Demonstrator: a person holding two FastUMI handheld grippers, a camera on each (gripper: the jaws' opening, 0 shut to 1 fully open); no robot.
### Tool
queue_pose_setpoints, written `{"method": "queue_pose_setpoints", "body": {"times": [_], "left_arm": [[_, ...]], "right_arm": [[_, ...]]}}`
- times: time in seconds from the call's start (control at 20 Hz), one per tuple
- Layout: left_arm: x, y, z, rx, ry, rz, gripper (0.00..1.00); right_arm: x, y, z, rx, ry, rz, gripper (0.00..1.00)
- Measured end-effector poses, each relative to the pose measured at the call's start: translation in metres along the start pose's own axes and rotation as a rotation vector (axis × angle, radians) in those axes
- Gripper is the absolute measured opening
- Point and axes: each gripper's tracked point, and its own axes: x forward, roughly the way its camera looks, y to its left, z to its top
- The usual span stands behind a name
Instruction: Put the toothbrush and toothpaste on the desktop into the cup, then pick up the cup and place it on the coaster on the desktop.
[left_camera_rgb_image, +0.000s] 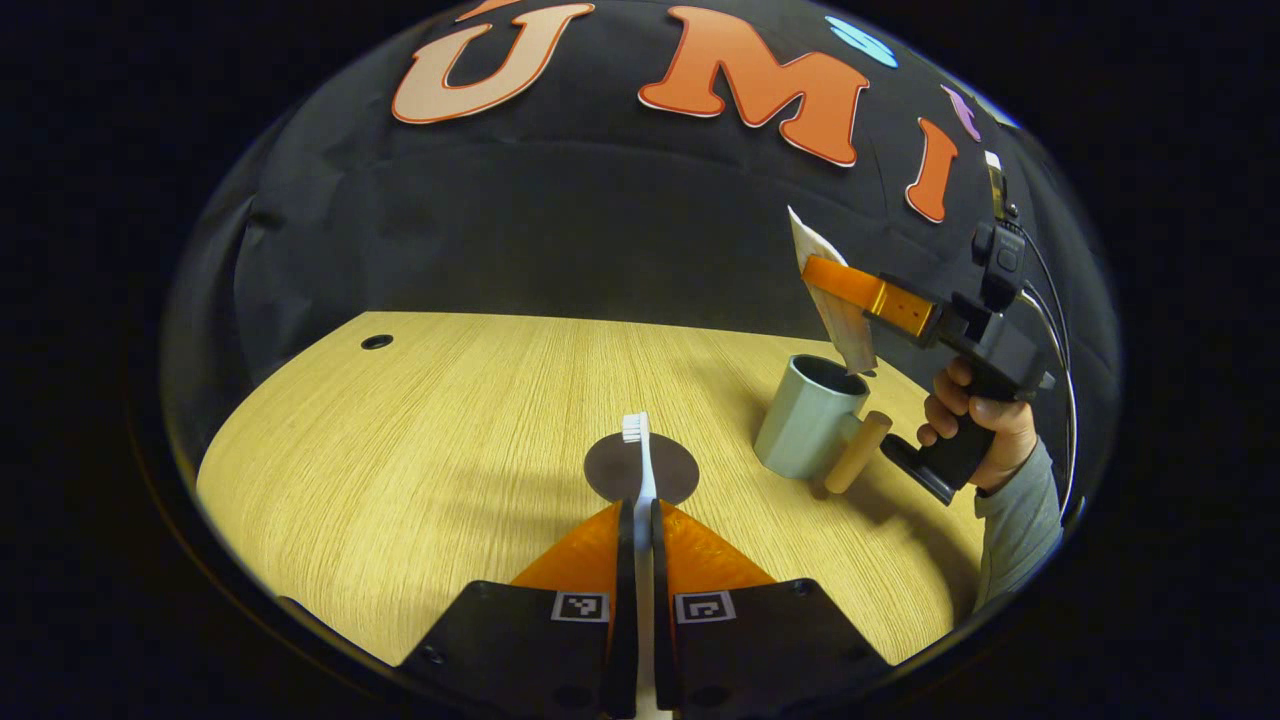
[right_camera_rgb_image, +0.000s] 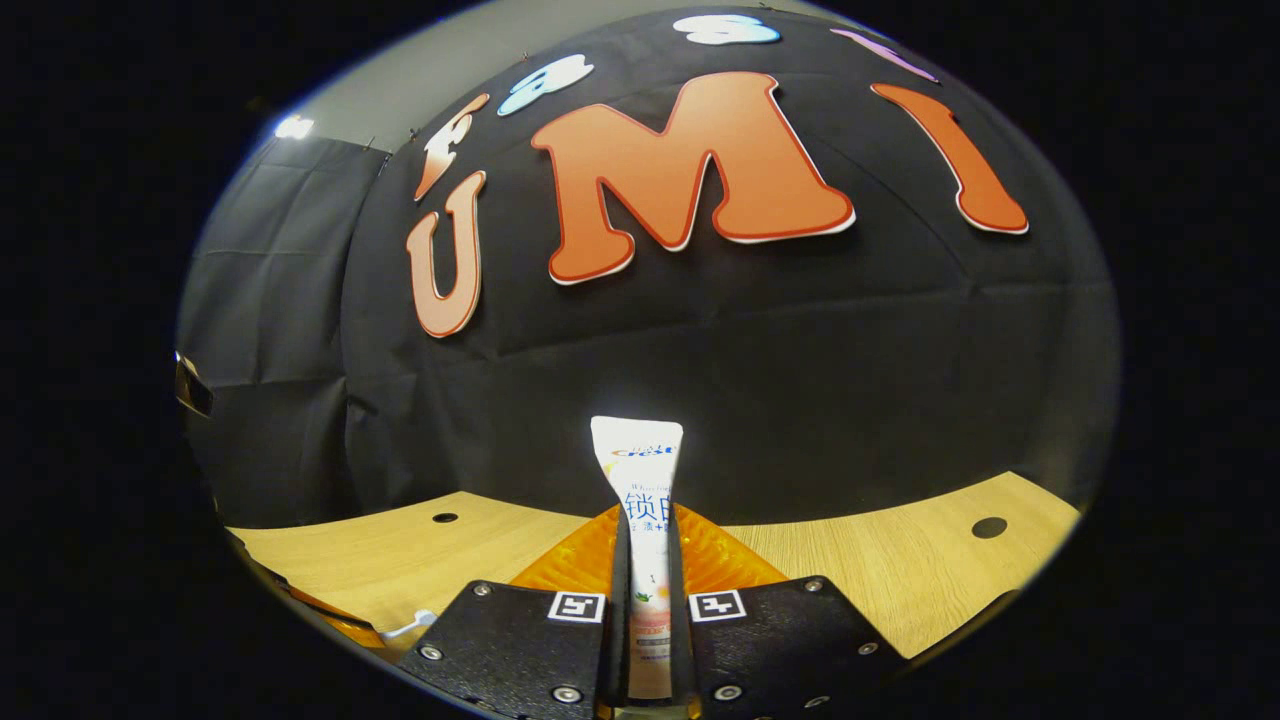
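Wooden desktop (left_camera_rgb_image: 420, 450) lies under my left gripper (left_camera_rgb_image: 640, 520), clamped on the white toothbrush (left_camera_rgb_image: 640, 460) above the dark round coaster (left_camera_rgb_image: 670, 470). My right gripper (right_camera_rgb_image: 648, 560) pinches the toothpaste tube (right_camera_rgb_image: 640, 470), its lower end in the grey-green cup (left_camera_rgb_image: 805, 420) beside the coaster

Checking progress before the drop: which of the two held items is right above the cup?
The toothpaste, clamped in the right gripper, its lower end at the cup rim. The toothbrush is over the coaster.

Toothpaste (right_camera_rgb_image: 645, 520) bears print, perhaps branding.
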Motion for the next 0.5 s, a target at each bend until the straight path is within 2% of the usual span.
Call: {"method": "queue_pose_setpoints", "body": {"times": [0.3, 0.5], "left_arm": [[-0.008, 0.002, 0.009, -0.004, -0.025, 0.0, 0.1], [-0.007, 0.004, 0.017, 0.002, -0.047, 0.008, 0.1]], "right_arm": [[0.006, -0.007, -0.032, -0.007, 0.063, -0.008, 0.17], [0.004, -0.009, -0.037, -0.017, 0.057, -0.014, 0.17]]}}
